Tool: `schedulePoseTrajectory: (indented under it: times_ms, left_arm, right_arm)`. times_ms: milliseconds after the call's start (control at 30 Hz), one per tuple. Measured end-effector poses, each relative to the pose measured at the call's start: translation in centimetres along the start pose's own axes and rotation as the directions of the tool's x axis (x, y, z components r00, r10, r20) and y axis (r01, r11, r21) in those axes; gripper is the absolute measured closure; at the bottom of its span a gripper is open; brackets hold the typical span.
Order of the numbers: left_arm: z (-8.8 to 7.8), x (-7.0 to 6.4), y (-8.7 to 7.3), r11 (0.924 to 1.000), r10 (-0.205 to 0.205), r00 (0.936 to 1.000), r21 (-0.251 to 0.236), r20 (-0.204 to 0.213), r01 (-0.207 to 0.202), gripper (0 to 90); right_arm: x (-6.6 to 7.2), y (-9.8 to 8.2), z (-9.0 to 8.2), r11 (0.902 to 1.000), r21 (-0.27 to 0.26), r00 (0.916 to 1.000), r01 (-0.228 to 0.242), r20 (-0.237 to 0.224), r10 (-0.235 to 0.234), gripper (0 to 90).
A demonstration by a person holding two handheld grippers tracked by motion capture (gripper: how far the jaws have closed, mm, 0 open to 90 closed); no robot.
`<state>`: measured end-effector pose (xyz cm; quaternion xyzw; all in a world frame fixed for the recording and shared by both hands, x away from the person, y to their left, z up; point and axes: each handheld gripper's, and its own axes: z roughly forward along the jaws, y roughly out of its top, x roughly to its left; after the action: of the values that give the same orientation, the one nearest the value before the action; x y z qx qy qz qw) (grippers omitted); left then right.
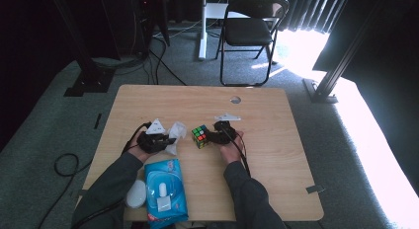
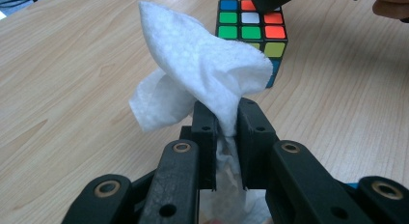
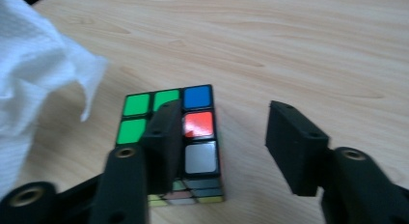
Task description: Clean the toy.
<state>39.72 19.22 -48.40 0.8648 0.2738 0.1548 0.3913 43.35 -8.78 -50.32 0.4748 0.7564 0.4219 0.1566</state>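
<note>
Pinching the white wipe [image 2: 202, 74] between the pressed-together jaws of my left gripper [image 2: 225, 132], I have it lifted just beside the puzzle cube [image 1: 200, 136], which sits on the wooden table [image 1: 276, 140]. My right gripper [image 3: 219, 147] hangs over the cube with its jaws spread and nothing gripped; one jaw lies across the cube's top face. So the wipe is fetched and ready, I judge, but the wiping itself has yet to start.

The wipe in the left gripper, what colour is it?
Plain white wipe, clearest in the left gripper view.
</note>
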Motion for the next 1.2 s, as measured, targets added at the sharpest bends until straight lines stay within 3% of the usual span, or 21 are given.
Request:
schedulePoseTrajectory:
  times_ms: [167, 267, 367, 500, 567, 600, 633, 700, 733, 767, 833, 867, 933, 967, 1033, 1067, 1133, 1167, 1200]
  left_arm:
    - [0.1, -0.1, 0.0, 1.0000, 0.001, 1.0000, -0.001, 0.001, -0.001, 79.6]
    - [0.2, -0.2, 0.1, 1.0000, 0.005, 1.0000, 0.000, 0.003, -0.005, 79.6]
    - [0.4, -0.3, 0.2, 1.0000, 0.007, 1.0000, 0.001, 0.005, -0.007, 79.6]
    - [0.4, -0.4, 0.3, 0.9999, 0.011, 0.9999, 0.003, 0.004, -0.011, 79.6]
    - [0.3, -0.4, 0.3, 0.9999, 0.010, 0.9999, 0.000, 0.003, -0.010, 79.6]
    - [0.3, -0.4, 0.3, 0.9999, 0.011, 0.9999, 0.000, 0.003, -0.011, 79.6]
    - [0.2, -0.4, 0.3, 0.9999, 0.011, 0.9999, 0.002, 0.002, -0.011, 79.6]
    - [0.2, -0.4, 0.2, 0.9999, 0.014, 0.9999, 0.002, 0.001, -0.014, 79.5]
    - [0.2, -0.4, 0.2, 0.9999, 0.013, 0.9999, 0.001, 0.002, -0.013, 79.4]
    - [0.2, -0.4, 0.2, 0.9999, 0.012, 0.9999, 0.002, 0.002, -0.012, 79.4]
    - [0.3, -0.4, 0.2, 0.9999, 0.011, 0.9999, 0.002, 0.002, -0.011, 79.3]
    - [0.3, -0.4, 0.2, 0.9999, 0.012, 0.9999, 0.002, 0.002, -0.012, 79.3]
    - [0.4, -0.4, 0.2, 0.9999, 0.012, 0.9999, 0.004, 0.002, -0.012, 79.2]
    - [0.4, -0.4, 0.2, 0.9999, 0.013, 0.9999, 0.006, 0.001, -0.013, 79.2]
    - [0.4, -0.4, 0.2, 0.9998, 0.016, 0.9999, 0.008, 0.001, -0.016, 79.1]
    - [0.4, -0.4, 0.3, 0.9999, 0.015, 0.9999, 0.008, 0.001, -0.015, 79.0]
    - [0.4, -0.4, 0.3, 0.9998, 0.017, 0.9999, 0.007, 0.001, -0.017, 79.0]
    - [0.4, -0.4, 0.4, 0.9998, 0.018, 0.9998, 0.007, 0.000, -0.018, 78.9]
    - [0.4, -0.4, 0.4, 0.9998, 0.017, 0.9999, 0.005, 0.001, -0.017, 78.9]
  right_arm:
    - [-0.7, 0.0, 0.1, 0.9974, 0.018, 0.9944, -0.070, -0.078, 0.072, 58.2]
    - [-1.3, -0.2, 0.2, 0.9862, 0.032, 0.9777, -0.162, -0.130, 0.165, 60.4]
    - [-1.8, -0.6, 0.5, 0.9714, 0.055, 0.9491, -0.231, -0.207, 0.237, 63.9]
    - [-2.2, -0.8, 0.7, 0.9520, 0.065, 0.9191, -0.299, -0.249, 0.306, 67.5]
    - [-2.6, -1.1, 0.7, 0.9310, 0.068, 0.8927, -0.359, -0.267, 0.363, 67.2]
    - [-2.9, -1.4, 0.7, 0.9095, 0.069, 0.8676, -0.410, -0.278, 0.412, 67.2]
    - [-3.2, -1.6, 0.7, 0.8931, 0.070, 0.8484, -0.444, -0.287, 0.445, 67.2]
    - [-4.0, -2.1, 0.7, 0.8467, 0.071, 0.7955, -0.527, -0.309, 0.521, 68.6]
    - [-4.4, -2.3, 0.5, 0.8328, 0.058, 0.7850, -0.550, -0.303, 0.540, 69.8]
    - [-4.7, -2.4, 0.1, 0.8230, 0.042, 0.7828, -0.566, -0.284, 0.553, 71.0]
    - [-5.0, -2.6, -0.3, 0.8284, 0.024, 0.8005, -0.560, -0.243, 0.548, 72.4]
    - [-5.1, -2.6, -0.6, 0.8367, 0.024, 0.8141, -0.547, -0.217, 0.539, 78.1]
    - [-5.1, -3.0, -0.7, 0.8590, 0.043, 0.8414, -0.510, -0.182, 0.509, 75.8]
    - [-5.1, -3.2, -0.8, 0.8668, 0.047, 0.8485, -0.496, -0.185, 0.496, 72.1]
    - [-4.8, -3.4, -1.2, 0.8947, 0.031, 0.8698, -0.446, -0.222, 0.441, 65.7]
    - [-4.5, -3.3, -1.4, 0.9132, 0.023, 0.8883, -0.407, -0.223, 0.401, 62.5]
    - [-3.8, -2.8, -1.9, 0.9594, 0.006, 0.9393, -0.282, -0.202, 0.277, 51.3]
    - [-3.4, -2.5, -2.0, 0.9766, 0.000, 0.9602, -0.215, -0.183, 0.211, 47.0]
    - [-3.1, -2.2, -2.1, 0.9872, -0.002, 0.9732, -0.159, -0.168, 0.157, 43.5]
